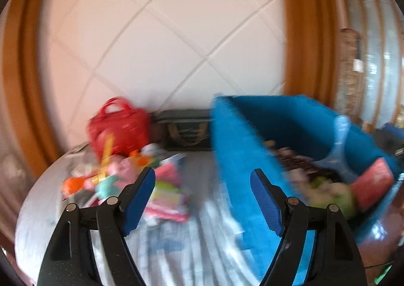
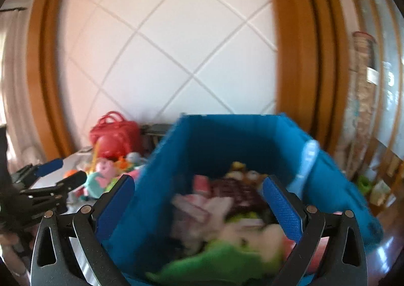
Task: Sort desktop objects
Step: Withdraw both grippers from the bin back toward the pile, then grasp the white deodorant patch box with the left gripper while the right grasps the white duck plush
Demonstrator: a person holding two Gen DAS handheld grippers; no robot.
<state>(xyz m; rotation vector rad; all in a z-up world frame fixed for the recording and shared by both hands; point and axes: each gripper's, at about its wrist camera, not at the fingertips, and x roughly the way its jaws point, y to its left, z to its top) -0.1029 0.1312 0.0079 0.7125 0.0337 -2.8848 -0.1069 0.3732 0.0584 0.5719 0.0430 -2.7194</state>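
Both tongs are open and hold nothing: the right tongs (image 2: 198,206) above the blue bin (image 2: 202,144), the left tongs (image 1: 202,197) facing the toy pile (image 1: 121,175). The left should probably slow down and choose one toy.

- A round worktop (image 1: 32,210) under a pale blue-and-white striped cloth (image 1: 192,230) carries everything.
- A tall blue fabric storage bin (image 1: 242,185) stands on the cloth's right part, holding blurred soft toys.
- A heap of small colourful toys (image 1: 113,180), pink, orange and teal, lies on the left part.
- A red handbag with loop handles (image 1: 118,124) sits at the back, by the wall.
- A dark bag with tan straps (image 1: 185,132) sits just beside it.
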